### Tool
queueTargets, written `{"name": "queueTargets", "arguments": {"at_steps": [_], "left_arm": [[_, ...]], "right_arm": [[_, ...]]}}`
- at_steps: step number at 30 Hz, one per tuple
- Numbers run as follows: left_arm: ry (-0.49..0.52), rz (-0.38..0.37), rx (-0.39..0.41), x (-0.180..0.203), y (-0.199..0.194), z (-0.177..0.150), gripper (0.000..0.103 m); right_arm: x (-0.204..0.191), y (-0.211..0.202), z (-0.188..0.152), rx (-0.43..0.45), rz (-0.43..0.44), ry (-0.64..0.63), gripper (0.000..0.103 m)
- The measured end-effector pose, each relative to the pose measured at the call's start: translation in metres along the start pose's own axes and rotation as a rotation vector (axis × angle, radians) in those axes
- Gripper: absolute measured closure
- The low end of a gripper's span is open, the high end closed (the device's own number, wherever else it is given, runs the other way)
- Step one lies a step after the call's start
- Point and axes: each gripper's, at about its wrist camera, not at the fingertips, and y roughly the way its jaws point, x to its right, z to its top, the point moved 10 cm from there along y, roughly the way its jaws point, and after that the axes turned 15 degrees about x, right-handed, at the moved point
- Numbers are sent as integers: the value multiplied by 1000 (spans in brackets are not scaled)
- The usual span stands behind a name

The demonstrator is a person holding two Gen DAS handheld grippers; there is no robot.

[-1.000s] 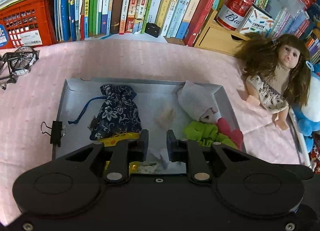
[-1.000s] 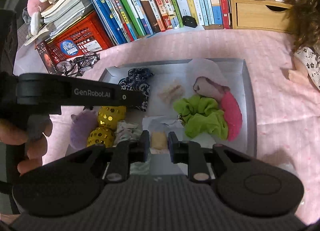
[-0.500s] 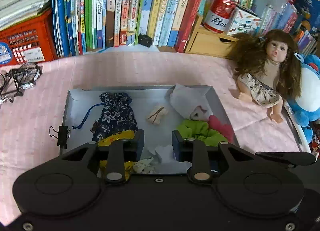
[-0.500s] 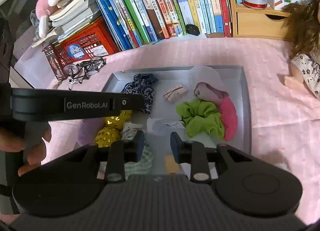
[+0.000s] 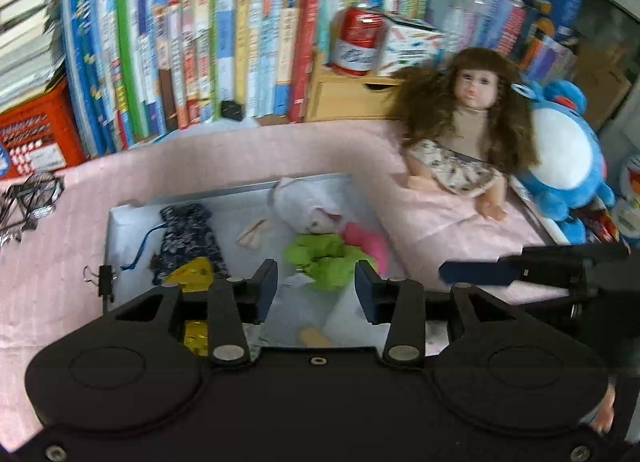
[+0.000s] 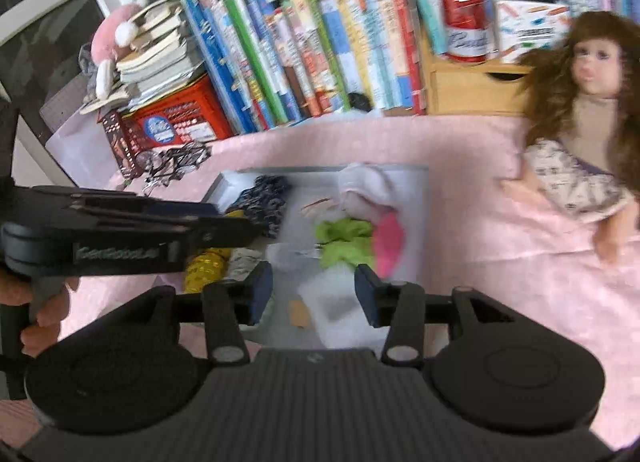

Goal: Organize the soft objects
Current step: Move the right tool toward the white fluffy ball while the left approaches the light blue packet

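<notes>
A grey tray (image 5: 120, 222) (image 6: 420, 198) on the pink cloth holds soft things: a dark floral pouch (image 5: 186, 238) (image 6: 266, 198), a green scrunchie (image 5: 324, 258) (image 6: 344, 242), a pink one (image 5: 368, 242) (image 6: 390, 238), a white cloth (image 5: 296, 202) (image 6: 364, 186), gold balls (image 5: 194, 274) (image 6: 206, 264) and a small tan piece (image 5: 314, 338) (image 6: 299, 312). My left gripper (image 5: 316, 294) is open and empty above the tray's near edge. My right gripper (image 6: 314, 292) is open and empty above the tan piece.
A doll (image 5: 468, 134) (image 6: 580, 134) lies right of the tray, with a blue plush (image 5: 560, 166) beside it. Books (image 5: 200, 62), a red crate (image 6: 176, 122), a wooden drawer box (image 5: 352, 90) with a red can (image 5: 358, 42) line the back. A small bicycle model (image 6: 172, 160) stands left.
Both grippers opened wider and pulled up and back from the tray. The right one let go of the small tan piece, which now lies in the tray.
</notes>
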Motion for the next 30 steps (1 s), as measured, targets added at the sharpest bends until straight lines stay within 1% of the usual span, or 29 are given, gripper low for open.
{"name": "queueTargets", "arguments": {"at_steps": [3,6,9,12,14,16,18,21,23,26,30], "left_arm": [[51,-37,0,25,-8,-4,57],[87,-80,-15,51,-12,-9,56],[121,-136,-45,78,-14,-17,54],[146,-165,-73,100,-15,-28,54],[154,-183,-70,113,-19,-34,55],[151,-169,-2,123,-28,-37,55],[170,-159,97,134,-43,-44,55],[206,-136,241,152,-66,-63,55],[199,-102,323,161,-78,-76,55],[141,-43,410,166,-88,-97,58],[103,68,472,167,-91,-131,61]], "right_arm": [[27,-17,-1,8,-41,22,38],[57,-29,-6,-2,-87,66,36],[80,-36,-15,-16,-106,116,34],[99,-40,-26,-22,-129,156,32],[109,-44,-33,-17,-134,179,32],[118,-47,-39,-5,-133,203,32],[125,-51,-44,11,-129,225,32],[138,-56,-52,36,-135,246,32],[142,-57,-55,52,-134,257,32],[145,-57,-60,79,-120,265,32],[143,-55,-65,99,-109,254,32]]}}
